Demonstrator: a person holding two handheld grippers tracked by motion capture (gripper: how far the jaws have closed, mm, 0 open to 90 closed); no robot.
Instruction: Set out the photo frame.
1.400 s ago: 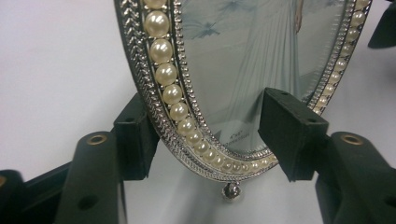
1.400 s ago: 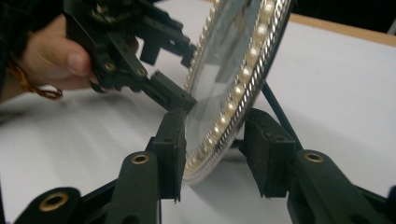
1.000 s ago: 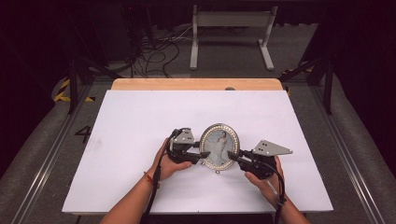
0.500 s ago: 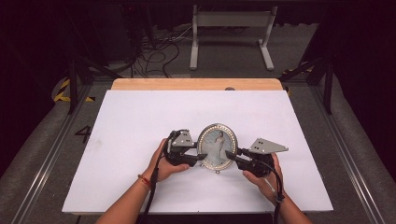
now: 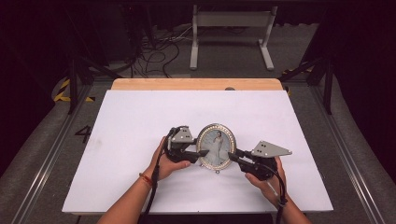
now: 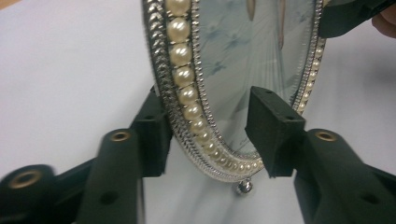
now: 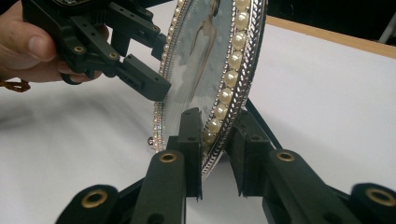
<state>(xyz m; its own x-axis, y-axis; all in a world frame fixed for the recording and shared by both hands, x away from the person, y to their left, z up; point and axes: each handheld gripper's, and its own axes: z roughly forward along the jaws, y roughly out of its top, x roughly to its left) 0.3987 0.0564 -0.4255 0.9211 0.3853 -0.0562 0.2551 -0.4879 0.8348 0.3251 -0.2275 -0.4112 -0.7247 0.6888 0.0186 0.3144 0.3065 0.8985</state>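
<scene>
1. Since a second ago the oval picture frame (image 5: 216, 146) has tipped up from leaning back to standing nearly upright, and both hands have kept their places beside it.
2. It stands on the white worktop (image 5: 140, 116), nearer the front edge than the back and about midway between the left and right edges.
3. Its long axis runs up and down; the glazed face with the portrait points toward the front edge, to the person.
4. A small ball foot (image 6: 244, 187) hangs at the bottom of the pearl rim, just over the worktop.
5. Left gripper (image 5: 204, 152) straddles the frame's left rim. Its jaws have just been closing a little: the rear one lies against the back of the rim, the front one stands just off the glass, so no firm clamp shows.
6. Right gripper (image 5: 232, 157) takes the frame's lower right rim. Its jaws have just been closing, and in the right gripper view they are clamped on the pearl rim from front and back.
</scene>
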